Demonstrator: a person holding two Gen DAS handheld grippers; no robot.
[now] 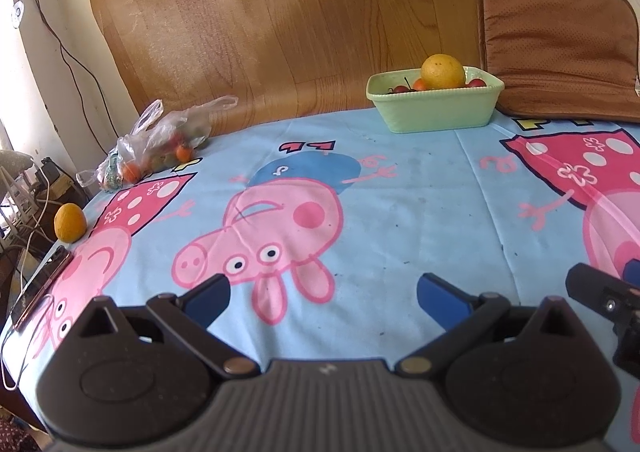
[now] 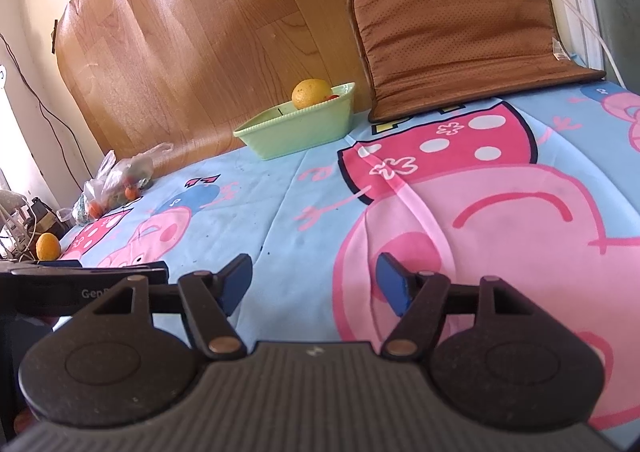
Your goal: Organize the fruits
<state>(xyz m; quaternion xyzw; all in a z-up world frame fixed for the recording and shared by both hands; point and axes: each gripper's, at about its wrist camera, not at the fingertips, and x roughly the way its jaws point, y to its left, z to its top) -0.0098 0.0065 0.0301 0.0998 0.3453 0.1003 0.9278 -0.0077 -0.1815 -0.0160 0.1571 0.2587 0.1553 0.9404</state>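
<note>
A pale green dish (image 1: 436, 108) stands at the back of the table and holds a large orange (image 1: 442, 71) and small red fruits (image 1: 476, 82); the dish also shows in the right wrist view (image 2: 296, 128). A clear plastic bag (image 1: 160, 140) with small orange and green fruits lies at the back left. A loose orange (image 1: 69, 222) sits at the table's left edge. My left gripper (image 1: 322, 298) is open and empty over the tablecloth. My right gripper (image 2: 314, 284) is open and empty, to the right of the left one.
A blue cartoon-pig tablecloth (image 1: 400, 204) covers the table. A brown cushion (image 1: 560, 44) leans at the back right, a wood-pattern sheet (image 1: 280, 20) stands behind. A phone (image 1: 40, 284) lies at the left edge. Cables and clutter sit off the table's left side.
</note>
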